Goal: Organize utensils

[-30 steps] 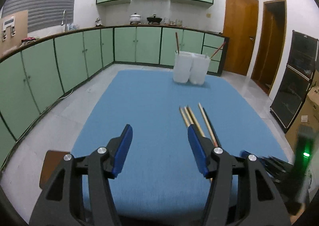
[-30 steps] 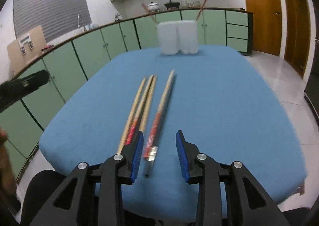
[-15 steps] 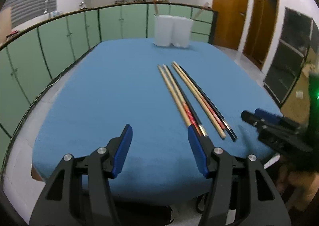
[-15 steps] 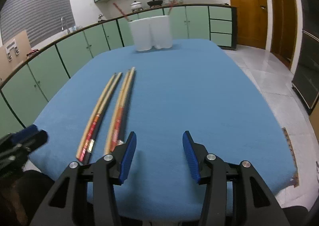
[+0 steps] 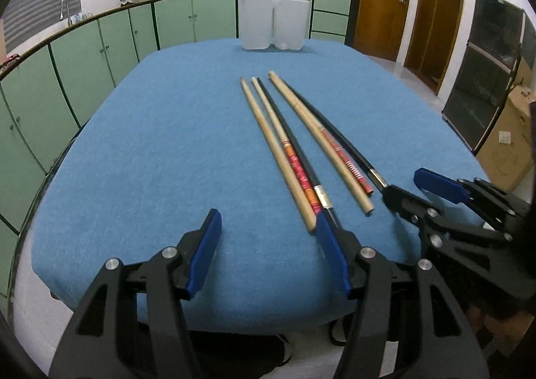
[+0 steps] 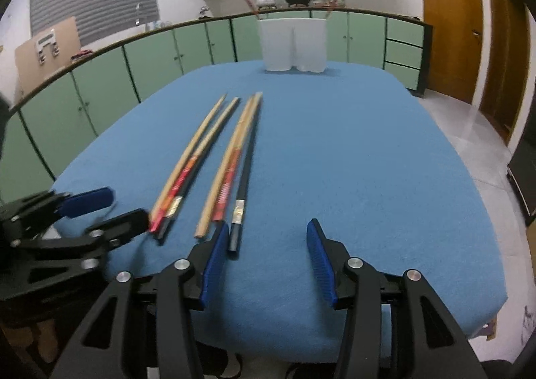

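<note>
Viewing from both wrist cameras, we log 2 groups of chopsticks lying on the blue-covered counter, running from the near edge toward the far side. Left group: 3 sticks touching along their length, 1 plain wood, 1 wood with a red-orange band, 1 black with a metal band. Right group: 3 sticks, 2 wood and 1 black, also side by side. The 2 groups sit near each other, with a narrow strip of cloth between them.

Left hand-held gripper: jaws apart, holding nothing, its right finger just at the near ends of the left group. Right hand-held gripper: jaws apart, empty, its left finger just beside the near end of the black stick.

White 2-compartment holder stands at the far edge, 1 red chopstick leaning in each compartment.
</note>
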`<state>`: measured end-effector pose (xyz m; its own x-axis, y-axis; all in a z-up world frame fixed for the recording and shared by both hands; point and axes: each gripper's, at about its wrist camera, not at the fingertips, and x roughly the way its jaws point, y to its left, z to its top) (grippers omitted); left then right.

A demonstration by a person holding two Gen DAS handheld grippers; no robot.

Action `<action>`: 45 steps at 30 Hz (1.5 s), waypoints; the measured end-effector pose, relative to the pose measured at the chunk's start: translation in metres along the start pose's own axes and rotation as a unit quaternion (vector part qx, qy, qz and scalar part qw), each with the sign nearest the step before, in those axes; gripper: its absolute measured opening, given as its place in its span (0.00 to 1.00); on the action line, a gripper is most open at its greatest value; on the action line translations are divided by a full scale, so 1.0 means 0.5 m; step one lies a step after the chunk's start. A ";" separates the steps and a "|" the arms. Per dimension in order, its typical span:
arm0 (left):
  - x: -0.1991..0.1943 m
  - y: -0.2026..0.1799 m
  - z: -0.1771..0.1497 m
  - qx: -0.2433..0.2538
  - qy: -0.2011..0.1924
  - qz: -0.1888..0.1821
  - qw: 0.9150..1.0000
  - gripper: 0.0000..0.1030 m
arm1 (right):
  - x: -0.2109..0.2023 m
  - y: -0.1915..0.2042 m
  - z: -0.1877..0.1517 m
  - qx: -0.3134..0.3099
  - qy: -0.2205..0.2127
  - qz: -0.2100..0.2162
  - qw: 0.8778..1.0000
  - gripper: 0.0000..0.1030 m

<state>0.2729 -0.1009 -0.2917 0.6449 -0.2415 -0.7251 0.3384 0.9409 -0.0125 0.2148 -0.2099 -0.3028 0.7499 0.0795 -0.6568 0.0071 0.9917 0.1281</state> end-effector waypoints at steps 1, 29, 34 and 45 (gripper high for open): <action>0.002 -0.004 -0.001 0.004 0.004 0.002 1.000 0.56 | -0.001 -0.007 -0.001 0.003 0.000 -0.001 1.000 0.46; 0.011 0.028 0.008 -0.034 -0.010 -0.011 0.999 0.06 | -0.008 0.002 0.014 -0.019 -0.014 0.014 1.000 0.07; -0.031 0.026 0.023 -0.034 -0.028 -0.011 0.999 0.06 | -0.057 0.005 0.037 -0.008 -0.039 0.028 0.999 0.07; -0.132 0.040 0.075 -0.049 -0.070 -0.013 0.996 0.06 | -0.161 0.012 0.104 0.012 -0.093 0.051 0.994 0.07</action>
<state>0.2630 -0.0751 -0.2183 0.7281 -0.2901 -0.6211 0.2918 0.9510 -0.1021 0.1886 -0.2156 -0.2105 0.8565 0.1569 -0.4918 -0.0605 0.9767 0.2061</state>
